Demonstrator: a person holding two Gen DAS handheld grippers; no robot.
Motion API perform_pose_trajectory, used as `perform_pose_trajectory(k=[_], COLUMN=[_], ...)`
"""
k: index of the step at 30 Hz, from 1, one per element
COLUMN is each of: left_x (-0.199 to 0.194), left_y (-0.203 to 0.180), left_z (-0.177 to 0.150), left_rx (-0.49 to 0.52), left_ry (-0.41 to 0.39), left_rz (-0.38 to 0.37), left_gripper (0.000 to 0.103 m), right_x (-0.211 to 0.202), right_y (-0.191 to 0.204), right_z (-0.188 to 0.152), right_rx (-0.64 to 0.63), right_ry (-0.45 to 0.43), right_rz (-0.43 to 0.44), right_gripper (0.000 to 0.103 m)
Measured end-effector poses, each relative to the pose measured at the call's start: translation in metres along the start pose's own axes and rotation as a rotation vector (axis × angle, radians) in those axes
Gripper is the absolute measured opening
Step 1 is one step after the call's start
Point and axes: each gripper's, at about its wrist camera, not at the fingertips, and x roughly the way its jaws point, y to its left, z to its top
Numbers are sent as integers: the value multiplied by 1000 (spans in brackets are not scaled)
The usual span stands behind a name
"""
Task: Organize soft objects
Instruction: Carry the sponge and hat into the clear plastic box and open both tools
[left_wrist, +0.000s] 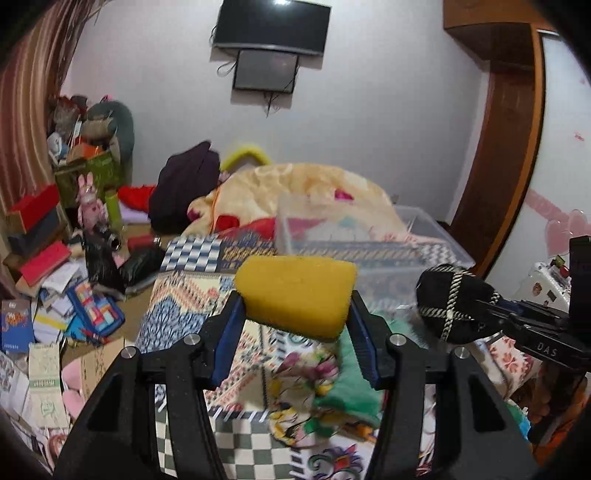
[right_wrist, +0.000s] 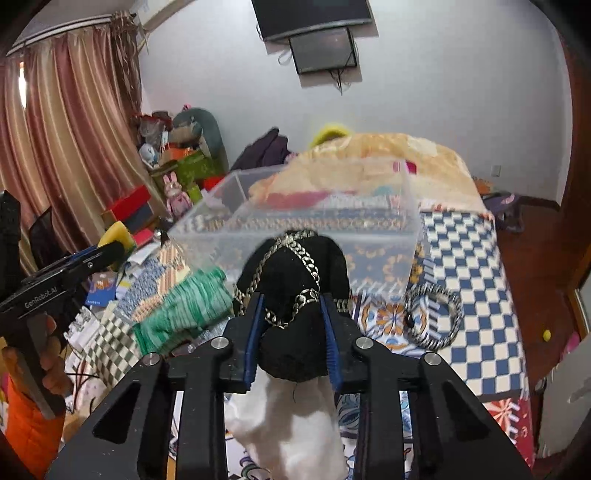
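My left gripper (left_wrist: 295, 317) is shut on a yellow sponge (left_wrist: 295, 291) and holds it above the patterned bedspread. The sponge (right_wrist: 116, 233) and the left gripper (right_wrist: 107, 251) also show at the left of the right wrist view. My right gripper (right_wrist: 293, 325) is shut on a black soft pouch with a silver chain (right_wrist: 295, 295); the pouch (left_wrist: 452, 299) shows at the right of the left wrist view. A clear plastic bin (right_wrist: 295, 225) stands on the bed just beyond both grippers; it also shows in the left wrist view (left_wrist: 365, 236).
A green knitted cloth (right_wrist: 184, 310) and a white cloth (right_wrist: 295, 424) lie on the bed (right_wrist: 472, 295) below the grippers. A coiled chain strap (right_wrist: 434, 317) lies to the right. A beige blanket (left_wrist: 295, 188) is heaped behind the bin. Books and boxes (left_wrist: 55, 280) clutter the floor at left.
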Motion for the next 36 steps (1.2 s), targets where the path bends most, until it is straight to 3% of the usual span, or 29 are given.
perform_pose_trajectory(k=[8,18,27,36], left_x=[-3,27,80,131], left_y=[-22,-41,-50,-64], left_z=[24,53,71,69], left_rx=[34,67,79,141], left_ry=[-48,-27,81,208], left_rz=[-53,-100,-87,-52], left_gripper=[54,55,55,55], right_x=[-25,-29,-5,40], right_y=[7,-2,-8,-8], right_z=[25,61,77,74], right_rx=[-36,-31,-20,-52], right_ry=[-117,-218,-212,-92], right_rz=[-2,-43,-68,-95], right_gripper=[23,23,23,23])
